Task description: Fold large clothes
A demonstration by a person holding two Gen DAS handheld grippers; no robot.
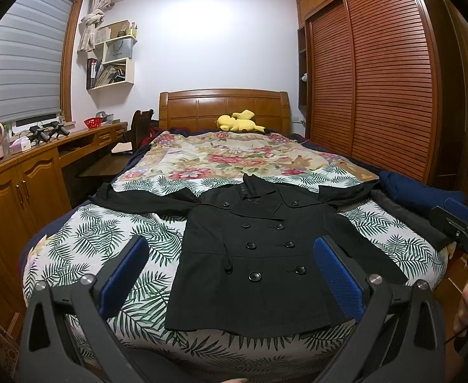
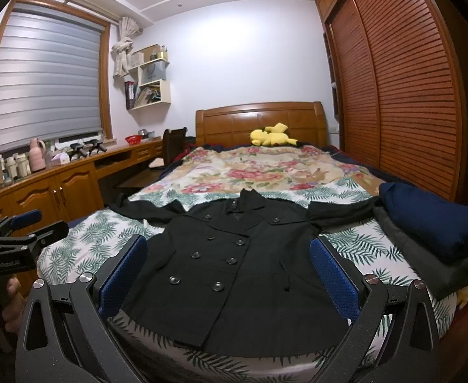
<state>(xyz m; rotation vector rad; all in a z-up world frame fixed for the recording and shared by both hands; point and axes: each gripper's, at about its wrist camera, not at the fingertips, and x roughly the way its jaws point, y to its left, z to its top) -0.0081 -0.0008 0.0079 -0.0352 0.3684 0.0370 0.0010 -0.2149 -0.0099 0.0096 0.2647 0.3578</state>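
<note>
A black double-breasted coat (image 1: 259,255) lies flat and face up on the bed (image 1: 106,239), sleeves spread to both sides, hem toward me. It also shows in the right wrist view (image 2: 234,271). My left gripper (image 1: 230,271) is open and empty, held above the foot of the bed in front of the coat's hem. My right gripper (image 2: 229,274) is open and empty too, at about the same height above the hem. The right gripper shows at the right edge of the left wrist view (image 1: 460,226), and the left gripper at the left edge of the right wrist view (image 2: 19,233).
Folded dark blue and grey clothes (image 2: 432,223) are stacked on the bed's right side. A yellow plush toy (image 1: 238,121) lies at the headboard. A wooden desk and cabinets (image 1: 26,178) run along the left, a slatted wardrobe (image 1: 377,89) along the right.
</note>
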